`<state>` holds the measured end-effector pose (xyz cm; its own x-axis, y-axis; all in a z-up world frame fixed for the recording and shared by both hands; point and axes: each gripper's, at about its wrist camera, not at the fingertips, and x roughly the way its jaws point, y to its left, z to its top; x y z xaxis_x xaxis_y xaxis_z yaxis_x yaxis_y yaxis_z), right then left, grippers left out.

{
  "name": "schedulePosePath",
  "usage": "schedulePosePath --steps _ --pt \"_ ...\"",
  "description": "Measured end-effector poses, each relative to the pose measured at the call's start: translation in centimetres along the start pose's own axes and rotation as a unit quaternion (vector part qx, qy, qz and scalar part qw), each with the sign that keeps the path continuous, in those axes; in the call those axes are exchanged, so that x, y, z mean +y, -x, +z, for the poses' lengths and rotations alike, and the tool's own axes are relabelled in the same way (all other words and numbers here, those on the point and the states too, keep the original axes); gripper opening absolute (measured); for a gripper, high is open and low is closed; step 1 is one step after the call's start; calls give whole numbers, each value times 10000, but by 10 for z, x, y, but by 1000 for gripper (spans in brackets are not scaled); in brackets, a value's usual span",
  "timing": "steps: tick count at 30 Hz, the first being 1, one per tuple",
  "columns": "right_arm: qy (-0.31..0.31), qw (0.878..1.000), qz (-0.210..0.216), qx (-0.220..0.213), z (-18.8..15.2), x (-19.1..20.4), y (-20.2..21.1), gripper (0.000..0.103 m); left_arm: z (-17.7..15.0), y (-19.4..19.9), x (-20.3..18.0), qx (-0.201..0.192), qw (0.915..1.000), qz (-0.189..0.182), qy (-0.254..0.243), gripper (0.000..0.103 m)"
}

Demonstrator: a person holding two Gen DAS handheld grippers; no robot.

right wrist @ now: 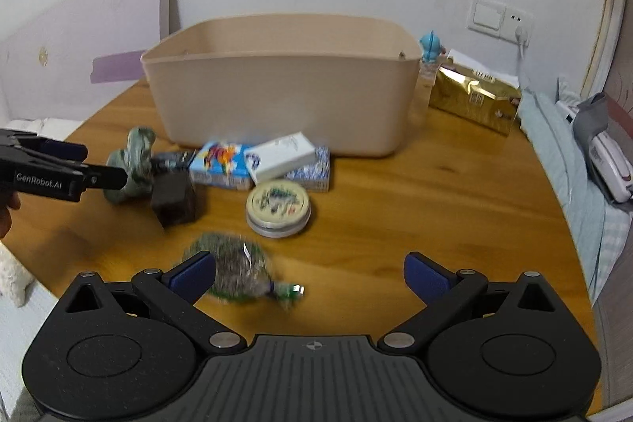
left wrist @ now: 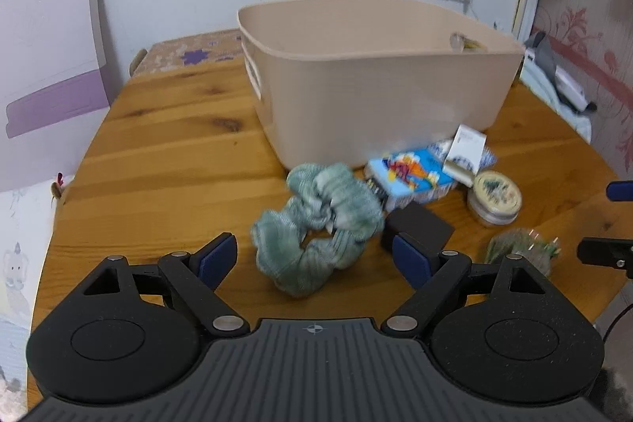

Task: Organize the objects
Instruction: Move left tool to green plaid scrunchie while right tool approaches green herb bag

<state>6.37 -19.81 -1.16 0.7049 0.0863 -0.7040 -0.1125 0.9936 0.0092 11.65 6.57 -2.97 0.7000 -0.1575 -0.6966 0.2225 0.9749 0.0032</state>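
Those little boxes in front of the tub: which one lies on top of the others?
The plain white box. It rests tilted across the colourful cartoon box and the blue-patterned box, which both lie on the table.

White lettering "GenRobot.AI" stands on the black left gripper (right wrist: 65, 161) at the scene's left; other print is unreadable.

The wooden table (right wrist: 435, 184) has bare wood along its left edge and across its right half, between the beige bin (right wrist: 277, 93) and the near edge. The bin blocks the far middle; a gold box (right wrist: 474, 97) stands just beside its right end near the far right edge. In front of the bin a cluster crowds the middle: green scrunchie (left wrist: 316, 232), dark block (right wrist: 174, 196), colourful carton (right wrist: 221, 165), white box (right wrist: 283, 157), round tin (right wrist: 279, 208). A green mesh bundle (right wrist: 233, 271) lies nearer the near edge, apart from the tin.
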Motion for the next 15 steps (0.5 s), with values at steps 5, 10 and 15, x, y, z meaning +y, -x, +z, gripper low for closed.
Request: schedulePosePath --steps 5,10,15 --pt "120 9997 16 217 -10 3 -13 103 -9 -14 3 152 9999 33 -64 87" --pt "205 9990 95 375 -15 10 -30 103 -10 -26 5 147 9998 61 -101 87" --pt "248 9987 189 411 -16 19 -45 103 -8 -36 6 179 9997 88 -125 87"
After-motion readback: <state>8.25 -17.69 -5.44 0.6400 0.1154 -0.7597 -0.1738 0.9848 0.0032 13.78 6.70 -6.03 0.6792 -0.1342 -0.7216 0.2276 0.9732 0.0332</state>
